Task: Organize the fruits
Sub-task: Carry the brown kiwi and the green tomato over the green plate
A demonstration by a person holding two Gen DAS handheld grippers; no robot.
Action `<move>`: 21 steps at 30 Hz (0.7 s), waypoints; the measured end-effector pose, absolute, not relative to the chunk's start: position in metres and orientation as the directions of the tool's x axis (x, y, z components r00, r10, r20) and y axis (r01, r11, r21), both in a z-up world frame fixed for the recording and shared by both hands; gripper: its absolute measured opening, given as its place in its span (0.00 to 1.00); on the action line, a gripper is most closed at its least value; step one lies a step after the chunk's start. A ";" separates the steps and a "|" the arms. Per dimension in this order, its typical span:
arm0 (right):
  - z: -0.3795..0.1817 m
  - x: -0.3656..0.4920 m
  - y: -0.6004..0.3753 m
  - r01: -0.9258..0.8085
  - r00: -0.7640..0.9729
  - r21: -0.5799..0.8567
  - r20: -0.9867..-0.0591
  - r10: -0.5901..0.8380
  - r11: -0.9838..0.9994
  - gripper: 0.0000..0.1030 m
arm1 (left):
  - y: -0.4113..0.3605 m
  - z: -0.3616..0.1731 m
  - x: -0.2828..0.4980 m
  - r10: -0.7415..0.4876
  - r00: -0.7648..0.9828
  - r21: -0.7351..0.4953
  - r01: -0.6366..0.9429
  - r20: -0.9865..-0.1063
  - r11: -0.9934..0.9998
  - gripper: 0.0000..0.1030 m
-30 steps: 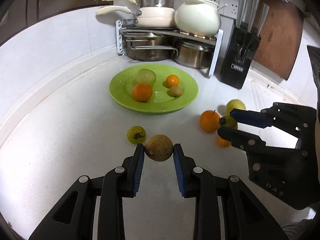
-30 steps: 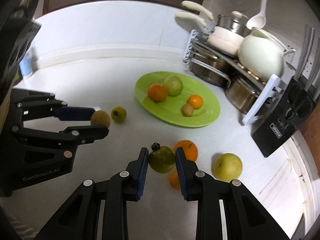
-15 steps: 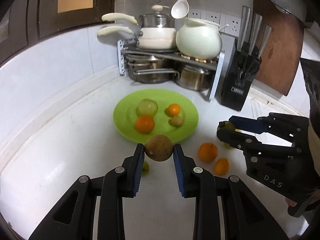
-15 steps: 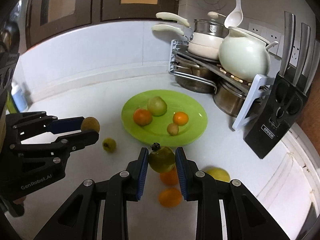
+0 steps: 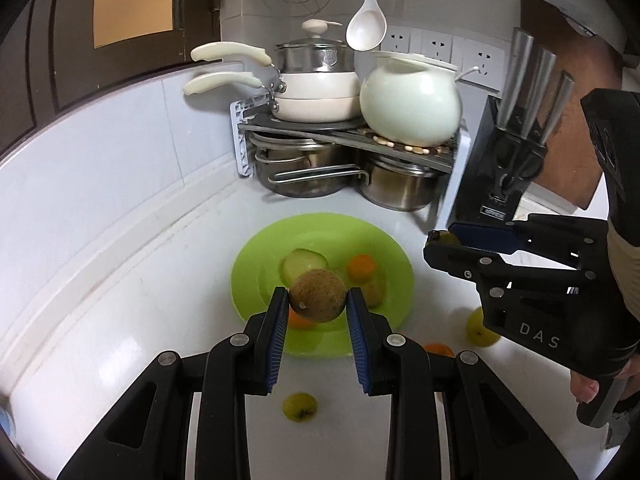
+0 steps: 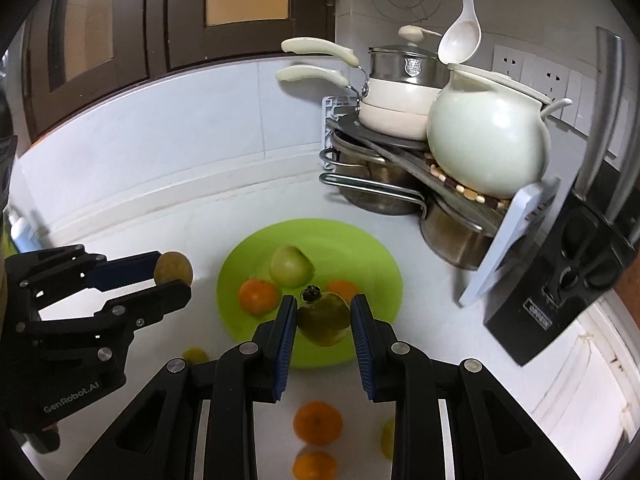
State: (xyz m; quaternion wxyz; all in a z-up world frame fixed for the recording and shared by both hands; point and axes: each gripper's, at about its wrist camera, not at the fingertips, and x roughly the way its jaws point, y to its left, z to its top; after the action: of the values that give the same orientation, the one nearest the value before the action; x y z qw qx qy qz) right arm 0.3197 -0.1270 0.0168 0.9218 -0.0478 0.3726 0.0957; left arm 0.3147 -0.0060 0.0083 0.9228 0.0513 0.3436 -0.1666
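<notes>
My left gripper (image 5: 318,305) is shut on a round brown fruit (image 5: 317,295) and holds it in the air over the near rim of the green plate (image 5: 248,264). My right gripper (image 6: 323,320) is shut on a green tomato-like fruit with a dark stem (image 6: 323,317), also lifted above the plate (image 6: 372,256). On the plate lie a green apple (image 6: 291,266) and oranges (image 6: 258,297). A small yellow-green fruit (image 5: 299,407), two oranges (image 6: 318,423) and a yellow-green fruit (image 5: 480,328) rest on the white counter.
A rack with steel pots, cream pans and a white pot (image 5: 410,102) stands behind the plate. A black knife block (image 5: 506,168) sits at the right, with a wooden board behind it. A white ladle (image 5: 366,28) hangs above. A person's hand (image 5: 588,390) grips the right tool.
Both grippers have risen off the counter with their fruits and moved forward to the plate. The loose fruits now lie below and behind the fingers.
</notes>
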 end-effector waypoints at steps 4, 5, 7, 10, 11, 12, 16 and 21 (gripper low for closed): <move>0.014 0.338 -0.127 -0.215 0.685 -0.003 -0.713 0.148 0.977 0.28 | -0.005 0.009 0.337 -0.271 0.697 -0.024 0.342 -0.664 0.940 0.29; 0.013 0.342 -0.127 -0.215 0.681 -0.002 -0.718 0.148 0.977 0.28 | -0.005 0.009 0.341 -0.270 0.694 -0.026 0.340 -0.668 0.940 0.29; 0.011 0.352 -0.126 -0.215 0.674 -0.007 -0.725 0.143 0.977 0.28 | -0.004 0.009 0.353 -0.271 0.685 -0.034 0.339 -0.676 0.940 0.29; 0.006 0.367 -0.124 -0.219 0.659 -0.008 -0.739 0.142 0.976 0.28 | -0.002 0.006 0.372 -0.270 0.669 -0.044 0.335 -0.693 0.941 0.29; 0.005 0.373 -0.123 -0.217 0.653 -0.009 -0.744 0.138 0.976 0.28 | -0.001 0.005 0.376 -0.269 0.664 -0.047 0.332 -0.697 0.942 0.29; 0.003 0.378 -0.123 -0.216 0.649 -0.011 -0.749 0.135 0.976 0.28 | 0.000 0.003 0.382 -0.268 0.657 -0.053 0.327 -0.705 0.943 0.29; -0.006 0.402 -0.120 -0.215 0.623 -0.007 -0.771 0.132 0.977 0.28 | 0.003 -0.006 0.405 -0.271 0.624 -0.083 0.313 -0.733 0.946 0.29; -0.020 0.427 -0.118 -0.215 0.590 -0.006 -0.798 0.124 0.977 0.28 | 0.002 -0.020 0.427 -0.255 0.595 -0.078 0.308 -0.762 0.948 0.29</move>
State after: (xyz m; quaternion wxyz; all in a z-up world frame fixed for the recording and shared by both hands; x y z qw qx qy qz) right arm 0.4266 -0.1184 -0.0199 0.8901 -0.0510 0.4428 0.0953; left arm 0.4267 0.0019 -0.0201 0.8924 0.0310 0.4216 -0.1577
